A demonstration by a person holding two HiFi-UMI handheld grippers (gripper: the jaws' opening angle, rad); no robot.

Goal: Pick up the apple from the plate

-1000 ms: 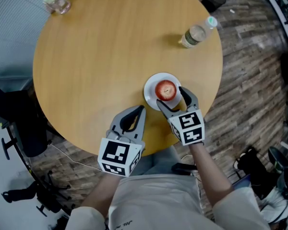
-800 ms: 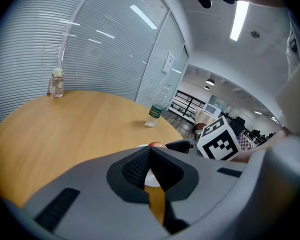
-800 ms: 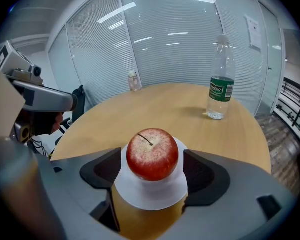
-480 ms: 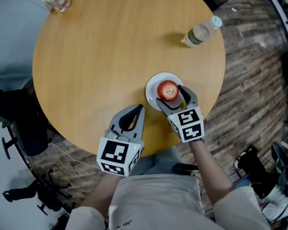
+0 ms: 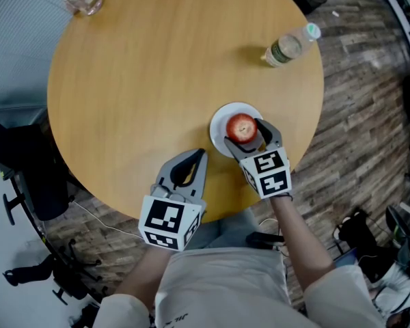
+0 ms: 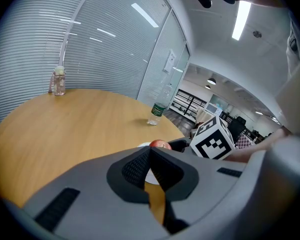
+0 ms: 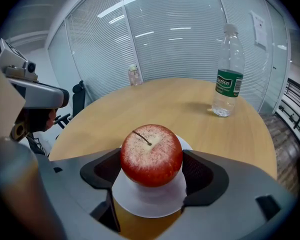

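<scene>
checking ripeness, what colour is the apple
Red apple, paler speckled top; right gripper view shows it best.

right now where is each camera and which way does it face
Head view: on the person's head, looking steeply down at the table, apple and plate; shows both arms, left gripper and right gripper.
Left gripper view: rides the left gripper, looking along its shut jaws across the table; the right gripper shows too.
Right gripper view: rides the right gripper, looking along jaws shut on the apple.
All three share apple, plate and bottle.
</scene>
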